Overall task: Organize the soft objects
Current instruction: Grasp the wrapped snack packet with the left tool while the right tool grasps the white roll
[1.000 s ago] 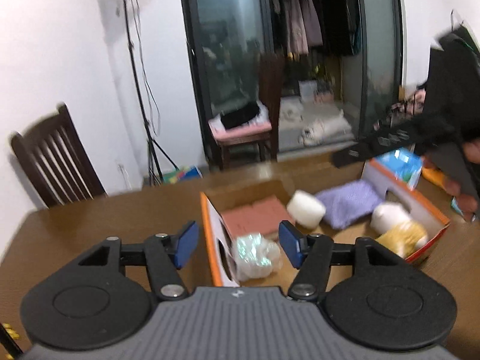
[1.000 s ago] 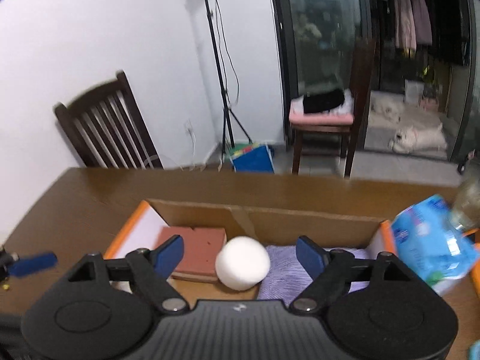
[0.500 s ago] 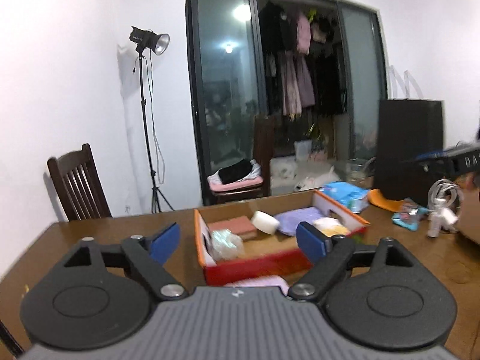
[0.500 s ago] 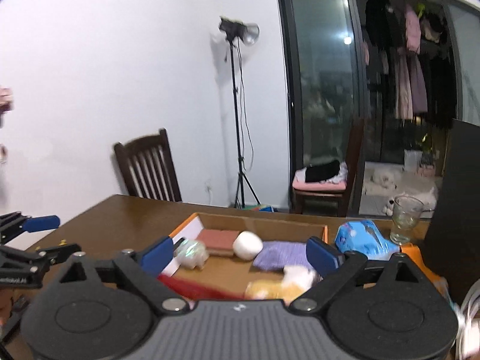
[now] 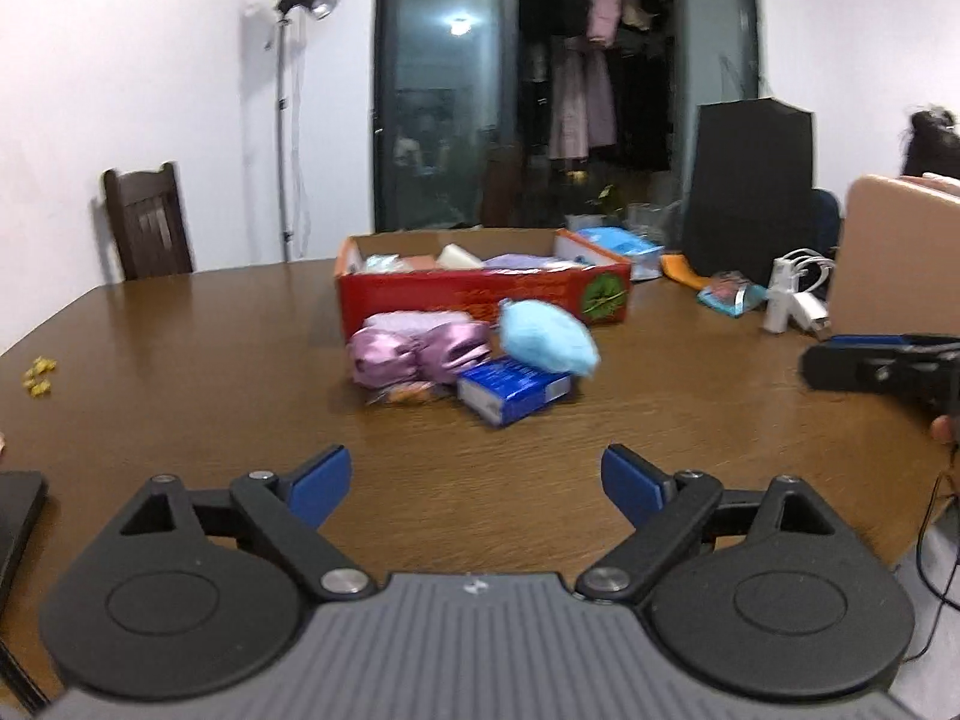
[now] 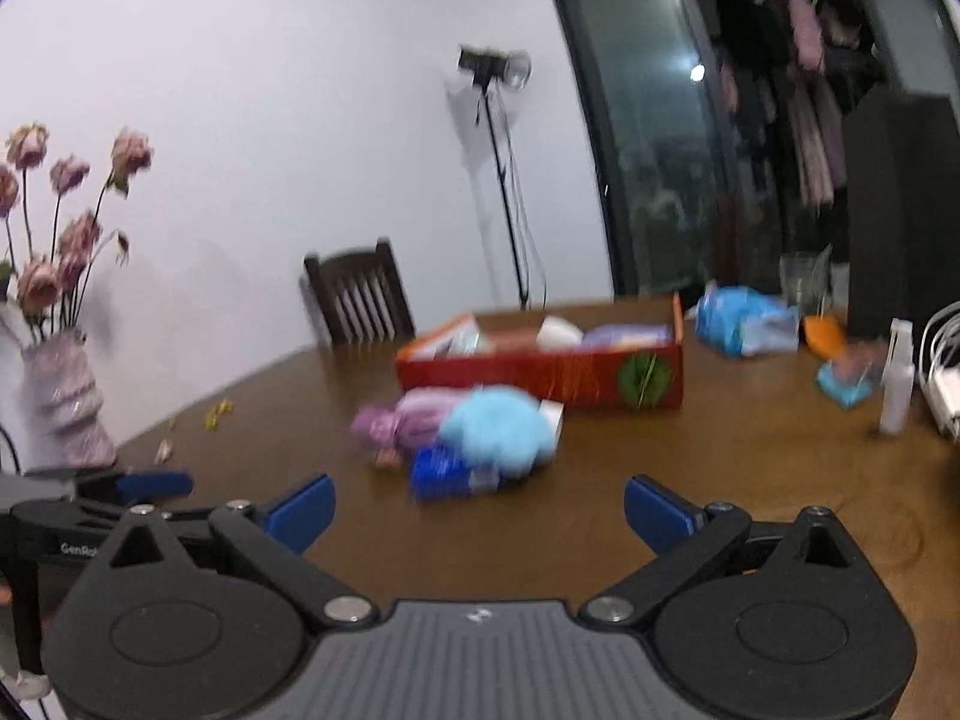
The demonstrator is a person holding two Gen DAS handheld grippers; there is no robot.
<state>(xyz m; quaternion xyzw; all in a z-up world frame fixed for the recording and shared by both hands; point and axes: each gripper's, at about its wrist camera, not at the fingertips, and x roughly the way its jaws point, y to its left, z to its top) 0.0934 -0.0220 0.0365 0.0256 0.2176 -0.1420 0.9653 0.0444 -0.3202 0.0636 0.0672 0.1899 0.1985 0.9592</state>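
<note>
A red cardboard box [image 5: 480, 300] [image 6: 540, 369] stands mid-table with several soft items inside. In front of it lie a shiny pink pouch [image 5: 420, 351] [image 6: 405, 423], a fluffy light-blue ball [image 5: 549, 339] [image 6: 495, 429] and a blue packet [image 5: 513, 390] [image 6: 453, 471]. My left gripper [image 5: 474, 483] is open and empty, low over the near table, well short of the pile. My right gripper [image 6: 477, 510] is open and empty too, also back from the pile. Each gripper shows at the edge of the other's view.
A brown wooden table [image 5: 180, 360] carries a blue tissue pack [image 6: 744, 321], a charger with cables [image 5: 792, 294], a small blue wrapper [image 5: 729, 297], a flower vase [image 6: 60, 402] at far left and yellow crumbs [image 5: 39, 375]. A chair [image 5: 147, 219] and a light stand [image 5: 282, 120] stand behind.
Both grippers have pulled back and down from over the box to the near table. The pile in front of the box has come into view. Both jaws stay open.
</note>
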